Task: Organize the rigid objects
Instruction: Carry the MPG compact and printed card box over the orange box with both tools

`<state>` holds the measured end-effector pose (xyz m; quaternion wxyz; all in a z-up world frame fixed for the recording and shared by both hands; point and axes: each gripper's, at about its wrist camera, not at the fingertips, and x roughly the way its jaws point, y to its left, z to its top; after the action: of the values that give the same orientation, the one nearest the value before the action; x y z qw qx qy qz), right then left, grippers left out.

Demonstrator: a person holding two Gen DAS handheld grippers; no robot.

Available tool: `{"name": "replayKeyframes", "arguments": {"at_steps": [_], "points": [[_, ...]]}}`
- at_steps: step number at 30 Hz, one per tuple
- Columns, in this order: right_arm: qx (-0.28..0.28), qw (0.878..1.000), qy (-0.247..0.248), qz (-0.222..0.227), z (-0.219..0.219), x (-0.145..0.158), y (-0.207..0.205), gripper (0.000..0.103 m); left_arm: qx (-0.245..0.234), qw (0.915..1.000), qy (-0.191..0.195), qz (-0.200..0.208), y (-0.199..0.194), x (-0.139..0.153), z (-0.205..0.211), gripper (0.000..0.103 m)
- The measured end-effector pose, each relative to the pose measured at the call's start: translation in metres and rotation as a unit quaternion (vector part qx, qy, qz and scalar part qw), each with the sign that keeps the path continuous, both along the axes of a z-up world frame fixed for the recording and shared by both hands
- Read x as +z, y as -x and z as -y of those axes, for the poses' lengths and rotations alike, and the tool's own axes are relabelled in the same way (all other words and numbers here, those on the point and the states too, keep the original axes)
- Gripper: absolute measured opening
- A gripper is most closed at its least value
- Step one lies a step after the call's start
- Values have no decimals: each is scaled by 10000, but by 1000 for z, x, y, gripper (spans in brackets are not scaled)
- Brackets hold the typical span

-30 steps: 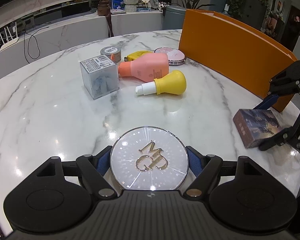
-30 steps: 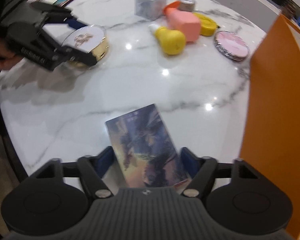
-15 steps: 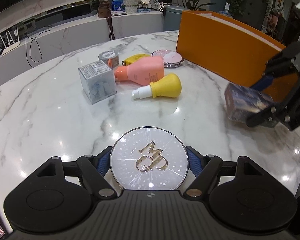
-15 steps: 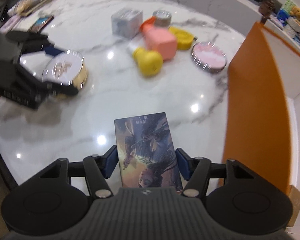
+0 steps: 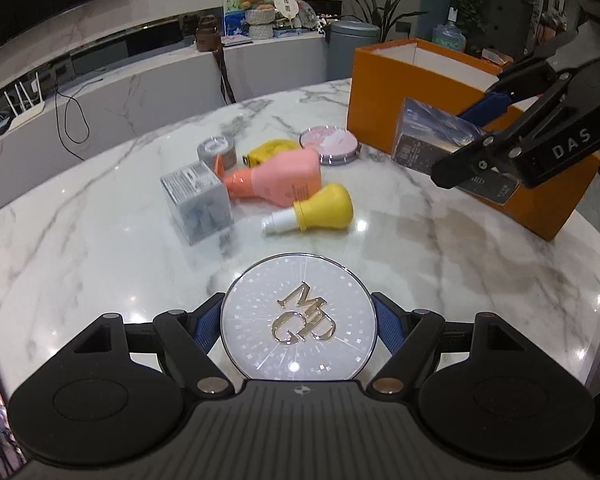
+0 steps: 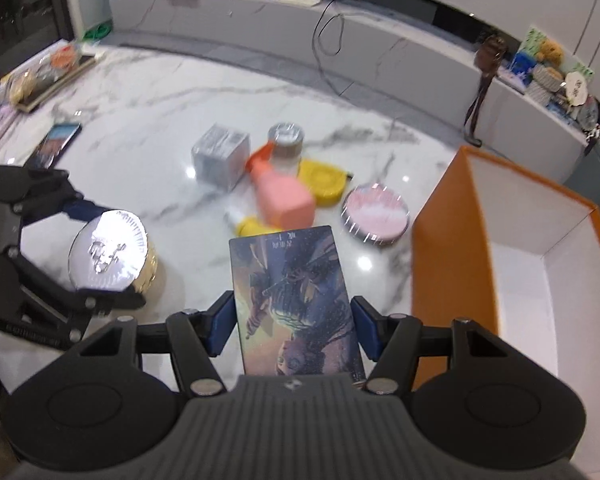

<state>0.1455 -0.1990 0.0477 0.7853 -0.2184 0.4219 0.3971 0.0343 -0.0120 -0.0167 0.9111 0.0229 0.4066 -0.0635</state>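
Observation:
My left gripper (image 5: 299, 322) is shut on a round compact (image 5: 300, 300) with a silver lid and gold letters, and holds it above the marble table (image 5: 100, 240). The right wrist view shows the same compact (image 6: 108, 250) at the left, its gold side visible, between the left gripper's fingers (image 6: 112, 304). My right gripper (image 6: 295, 324) is shut on a flat illustrated box (image 6: 292, 280) and holds it in the air. In the left wrist view that illustrated box (image 5: 432, 136) hangs in front of the open orange box (image 5: 384, 92), gripped by the right gripper (image 5: 466, 132).
Mid-table lie a grey cube box (image 5: 198, 202), a pink bottle (image 5: 284, 178), a yellow bottle (image 5: 324, 210), a yellow tape measure (image 5: 272, 148), a grey tin (image 5: 216, 150) and a pink round compact (image 5: 330, 142). The orange box (image 6: 448, 248) has a white inside. A phone (image 6: 56, 142) lies far left.
My right gripper closed on the illustrated box, lifted it off the table and carried it up beside the orange box. My left gripper rose a little with the compact.

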Motion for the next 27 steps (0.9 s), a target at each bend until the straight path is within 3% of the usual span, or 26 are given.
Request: {"name": "replayKeyframes", "arguments": {"at_steps": [13, 18, 27], "points": [[-245, 9989, -329, 217, 16, 24, -8, 61, -193, 9991, -365, 10, -17, 42, 15, 88], [-444, 9970, -586, 255, 32, 37, -14, 60, -271, 9994, -210, 87, -34, 72, 26, 88], [-888, 9912, -919, 339, 62, 54, -30, 59, -640, 9967, -358, 355, -74, 110, 69, 88]]}}
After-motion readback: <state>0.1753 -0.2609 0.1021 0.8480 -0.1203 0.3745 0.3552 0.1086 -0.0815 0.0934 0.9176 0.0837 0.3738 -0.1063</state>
